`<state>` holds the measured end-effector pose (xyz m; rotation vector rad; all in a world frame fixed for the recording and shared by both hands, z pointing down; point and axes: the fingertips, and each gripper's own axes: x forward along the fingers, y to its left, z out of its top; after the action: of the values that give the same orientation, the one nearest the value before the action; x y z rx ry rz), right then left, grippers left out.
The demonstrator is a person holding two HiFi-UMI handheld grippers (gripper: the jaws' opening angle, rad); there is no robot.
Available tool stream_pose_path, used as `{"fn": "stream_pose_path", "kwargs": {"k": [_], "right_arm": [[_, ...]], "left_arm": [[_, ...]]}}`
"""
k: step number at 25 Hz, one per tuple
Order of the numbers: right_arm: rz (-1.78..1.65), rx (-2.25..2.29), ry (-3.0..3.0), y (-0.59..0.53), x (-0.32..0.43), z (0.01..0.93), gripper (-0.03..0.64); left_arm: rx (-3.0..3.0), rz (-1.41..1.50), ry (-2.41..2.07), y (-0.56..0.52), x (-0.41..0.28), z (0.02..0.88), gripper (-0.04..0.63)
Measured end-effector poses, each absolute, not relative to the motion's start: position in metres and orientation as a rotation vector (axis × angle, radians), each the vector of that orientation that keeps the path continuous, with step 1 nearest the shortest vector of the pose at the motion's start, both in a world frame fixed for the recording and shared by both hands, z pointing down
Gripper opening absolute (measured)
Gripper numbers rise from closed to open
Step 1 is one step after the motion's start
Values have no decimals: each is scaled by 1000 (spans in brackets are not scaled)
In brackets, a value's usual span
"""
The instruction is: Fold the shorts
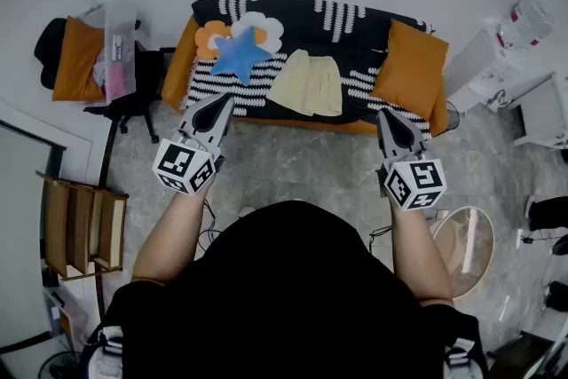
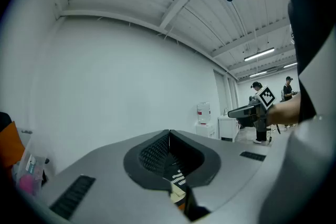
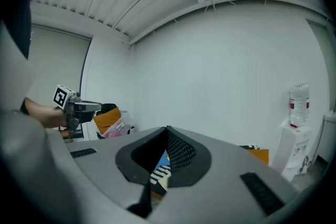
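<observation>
Pale yellow shorts [image 1: 308,82] lie spread flat on the black-and-white patterned sofa [image 1: 355,24], near its front edge. My left gripper [image 1: 221,100] hovers in front of the sofa's left part, shut, with nothing between its jaws. To the right, my right gripper [image 1: 385,116] is also shut and holds nothing, short of the sofa's front edge. Both point level toward the far wall. In the left gripper view the jaws [image 2: 169,136] meet at the tip; the right gripper view shows its jaws [image 3: 167,131] likewise together.
A blue star cushion [image 1: 240,51] and a flower cushion [image 1: 258,25] lie left of the shorts. An orange pillow [image 1: 410,67] leans at the sofa's right end. A chair with an orange cushion [image 1: 78,59] stands left, a wooden rack [image 1: 80,225] nearer, white cabinets [image 1: 497,71] right.
</observation>
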<state>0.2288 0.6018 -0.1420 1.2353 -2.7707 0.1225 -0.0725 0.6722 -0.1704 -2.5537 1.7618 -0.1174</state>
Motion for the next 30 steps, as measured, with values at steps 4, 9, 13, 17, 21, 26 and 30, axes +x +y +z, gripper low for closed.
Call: {"fn": "stream_pose_path", "kwargs": {"k": [4,9,13,17,21,26,30], "right_arm": [[144,1273,-2775,603,261,-145,2],[197,1279,-2801,604,278,-140,5],[189,1252,-2803,608,284,-140,5],[159,1243,-2804,607,285,-142,8],[135,1244,-2815,608,287,-142,117],[101,1186,-2825,607,285,-141,286],[78,1173,-2812,602,283,-139,316]], "left_arm": [[-2547,-116,1781,682,-54,-168,21],[-2554,-139,1793,684,-37,-164,22],[-2580,-170,1780,685,-21,-165,23],[-2593,-177,1783,686,-14,-165,27],[-2591,-179,1779,684,-9,-167,127],[-2565,-168,1769,677,-4,-169,315],[-2575,-165,1780,670,-5,-162,342]]}}
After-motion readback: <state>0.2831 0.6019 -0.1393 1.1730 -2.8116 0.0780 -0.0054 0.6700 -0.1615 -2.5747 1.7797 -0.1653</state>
